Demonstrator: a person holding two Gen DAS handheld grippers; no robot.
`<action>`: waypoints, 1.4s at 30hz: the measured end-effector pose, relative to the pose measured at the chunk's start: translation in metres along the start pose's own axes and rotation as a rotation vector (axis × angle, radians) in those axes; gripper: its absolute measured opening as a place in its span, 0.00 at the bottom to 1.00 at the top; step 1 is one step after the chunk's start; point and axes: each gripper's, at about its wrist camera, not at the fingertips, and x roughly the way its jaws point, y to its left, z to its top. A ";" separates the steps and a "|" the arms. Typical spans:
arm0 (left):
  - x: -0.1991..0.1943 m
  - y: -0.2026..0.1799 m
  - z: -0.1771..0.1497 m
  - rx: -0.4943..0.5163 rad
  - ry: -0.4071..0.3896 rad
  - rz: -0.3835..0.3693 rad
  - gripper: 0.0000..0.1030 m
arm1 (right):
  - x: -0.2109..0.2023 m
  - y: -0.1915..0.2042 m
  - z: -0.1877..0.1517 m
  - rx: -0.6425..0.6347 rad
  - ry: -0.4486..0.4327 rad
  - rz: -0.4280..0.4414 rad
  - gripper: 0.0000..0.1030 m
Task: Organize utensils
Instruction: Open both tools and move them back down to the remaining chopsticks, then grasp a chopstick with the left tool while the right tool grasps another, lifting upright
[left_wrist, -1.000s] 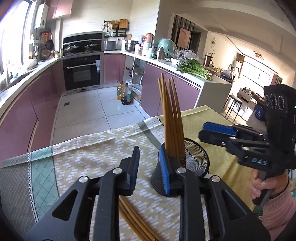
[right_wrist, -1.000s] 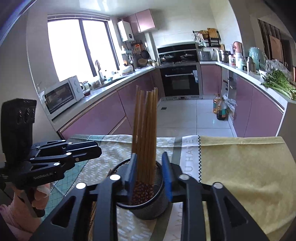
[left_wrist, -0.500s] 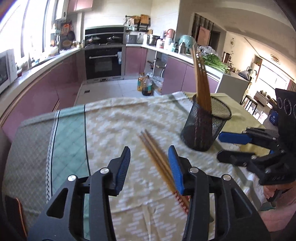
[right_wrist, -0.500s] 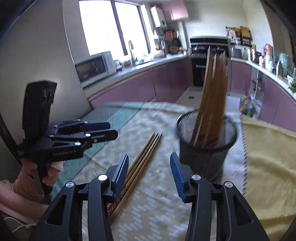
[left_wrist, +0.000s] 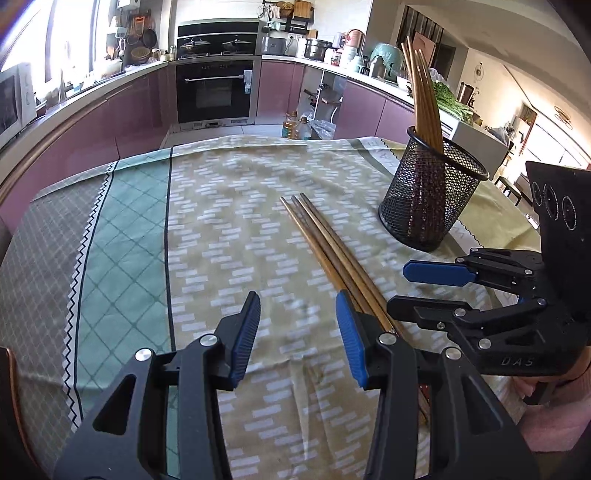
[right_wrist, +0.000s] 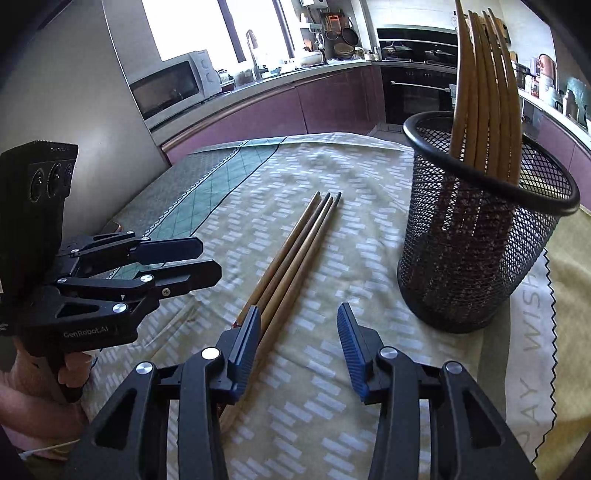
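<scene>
Table with patterned tablecloth (left_wrist: 229, 236) fills the lower two thirds of both views; kitchen counters and oven (left_wrist: 216, 88) sit across the top of the left wrist view, microwave (right_wrist: 170, 86) upper left of the right wrist view.

Black mesh holder (right_wrist: 480, 236) stands upright, right of centre in the right wrist view, mid right in the left wrist view (left_wrist: 430, 192). Upright chopsticks (right_wrist: 484, 96) lean in it, fanning out past the top edge of the frame.

Left gripper (left_wrist: 297, 332) at bottom centre of its own view, pitched down toward the cloth. Jaws apart, nothing between the pads, only cloth below. Seen side-on at mid left of the right wrist view (right_wrist: 203, 260), hand (right_wrist: 70, 373) wrapped on its grip at lower left.

Right gripper (right_wrist: 297, 338) at bottom centre of its own view, also angled down. Jaws closing, gap between them empty. Seen side-on at lower right of the left wrist view (left_wrist: 402, 288).

Loose chopsticks (right_wrist: 295, 247), a small bundle, lie flat on the cloth, centre frame, running diagonally. Near ends pass under the right gripper's left finger (right_wrist: 245, 339) in that view and under the left gripper's right finger (left_wrist: 349, 332) in the other. Contact: can't tell in either.
</scene>
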 end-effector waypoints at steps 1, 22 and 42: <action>0.001 -0.001 0.000 0.000 0.002 -0.004 0.41 | 0.001 0.001 0.000 -0.002 0.001 -0.002 0.40; 0.034 -0.020 0.015 0.038 0.075 -0.016 0.40 | 0.003 -0.006 0.001 0.012 0.022 -0.054 0.34; 0.043 -0.018 0.023 0.057 0.112 -0.014 0.26 | 0.013 -0.002 0.011 -0.021 0.037 -0.073 0.32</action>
